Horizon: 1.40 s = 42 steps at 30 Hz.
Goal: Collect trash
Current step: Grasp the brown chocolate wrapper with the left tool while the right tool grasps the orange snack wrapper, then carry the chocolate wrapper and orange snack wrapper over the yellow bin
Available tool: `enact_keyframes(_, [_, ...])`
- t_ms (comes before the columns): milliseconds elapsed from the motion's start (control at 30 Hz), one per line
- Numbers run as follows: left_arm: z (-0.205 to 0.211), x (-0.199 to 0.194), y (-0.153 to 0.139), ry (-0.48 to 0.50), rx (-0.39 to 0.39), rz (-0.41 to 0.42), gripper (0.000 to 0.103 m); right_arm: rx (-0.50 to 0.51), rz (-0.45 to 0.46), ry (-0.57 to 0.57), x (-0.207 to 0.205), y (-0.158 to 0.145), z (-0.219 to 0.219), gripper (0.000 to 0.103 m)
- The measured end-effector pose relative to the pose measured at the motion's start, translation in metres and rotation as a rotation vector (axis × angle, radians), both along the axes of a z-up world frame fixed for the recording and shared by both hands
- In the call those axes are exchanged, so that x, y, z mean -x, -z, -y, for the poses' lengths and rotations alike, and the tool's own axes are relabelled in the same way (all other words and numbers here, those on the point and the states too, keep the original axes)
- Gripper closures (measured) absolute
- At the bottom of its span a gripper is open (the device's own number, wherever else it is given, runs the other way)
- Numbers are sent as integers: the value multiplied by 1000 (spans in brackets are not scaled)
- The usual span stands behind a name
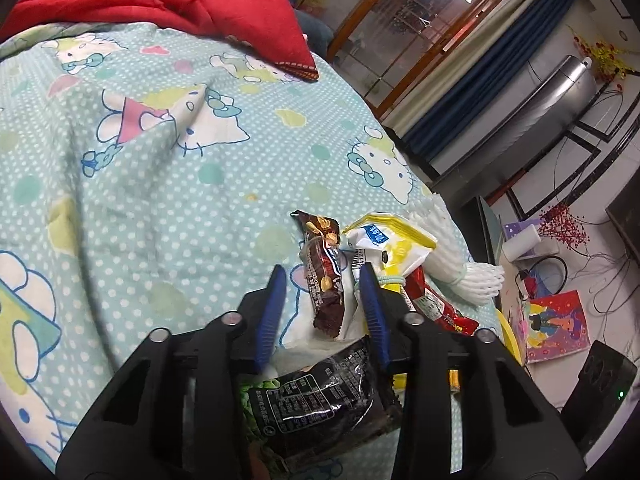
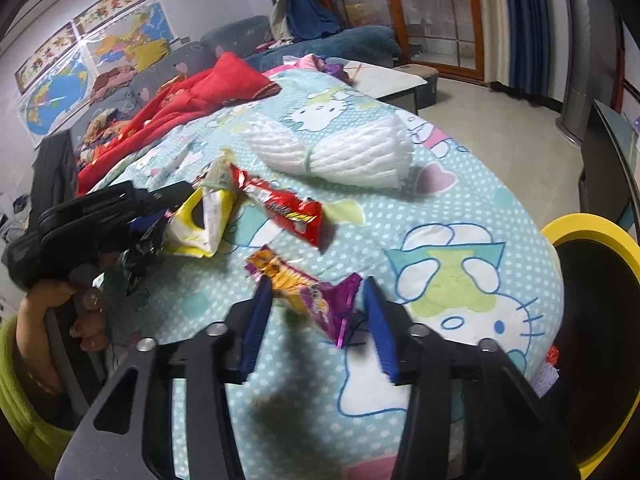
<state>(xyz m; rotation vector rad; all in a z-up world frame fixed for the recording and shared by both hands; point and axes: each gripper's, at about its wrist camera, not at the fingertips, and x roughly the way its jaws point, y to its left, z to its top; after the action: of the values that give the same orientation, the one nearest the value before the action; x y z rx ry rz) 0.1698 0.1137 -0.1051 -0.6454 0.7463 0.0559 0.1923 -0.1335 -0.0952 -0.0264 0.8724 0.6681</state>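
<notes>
**Now we reach for wrappers on the bed**

Now we have our left gripper (image 1: 322, 276) low over the bed (image 1: 160, 200); its blue fingers (image 1: 272, 308) stand a bit apart with a brown wrapper (image 1: 324, 276) between them; we cannot tell if they pinch it; a black wrapper (image 1: 316, 396) lies close under the tool. Just past it sit a yellow and white pack (image 1: 392, 240) and a red wrapper (image 1: 436, 304); a white foam net (image 1: 448, 256) lies behind them.

Our right gripper (image 2: 318, 294) is also partly open; a purple and yellow wrapper (image 2: 308, 292) lies between its fingers (image 2: 252, 332); one finger is by the wrapper's edge, the other is apart from it, so it is not held. A yellow bin (image 2: 592, 228) with a dark inside stands beside the bed on the right; a red blanket (image 2: 180, 108) lies far back. A hand (image 2: 48, 320) in a green sleeve holds the left tool.
</notes>
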Motion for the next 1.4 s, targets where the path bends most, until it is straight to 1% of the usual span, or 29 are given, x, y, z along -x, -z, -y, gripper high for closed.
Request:
enact_keyframes(67, [0, 0, 1, 3, 3, -4, 82, 8, 8, -7, 3, -1, -2, 68])
enact_keyframes(167, [1, -2, 1, 15, 4, -10, 85, 17, 17, -20, 7, -1, -3, 70])
enact_keyframes(233, [1, -3, 2, 23, 6, -14, 90, 22, 24, -27, 11, -1, -3, 71])
enact_keyframes(300, [1, -3, 3, 26, 10, -14, 91, 29, 32, -32, 13, -1, -3, 71])
enact_keyframes(433, [0, 0, 2, 23, 22, -3, 92, 29, 36, -38, 17, 0, 0, 72])
enact_keyframes(600, [-4, 8, -4, 1, 25, 45, 92, 25, 33, -42, 20, -1, 3, 73])
enact_keyframes(800, [-8, 18, -15, -28, 7, 80, 92, 24, 33, -45, 23, -3, 5, 76])
enact_keyframes(900, [-8, 23, -24, -39, -21, 107, 92, 20, 34, -44, 25, -5, 7, 80])
enact_keyframes(1100, [-2, 28, -42, -22, -53, 151, 92, 2, 53, -18, 24, -13, 15, 82])
enact_keyframes(1400, [15, 29, -58, 39, -52, 195, 92, -36, 83, 35, 18, -30, 31, 82])
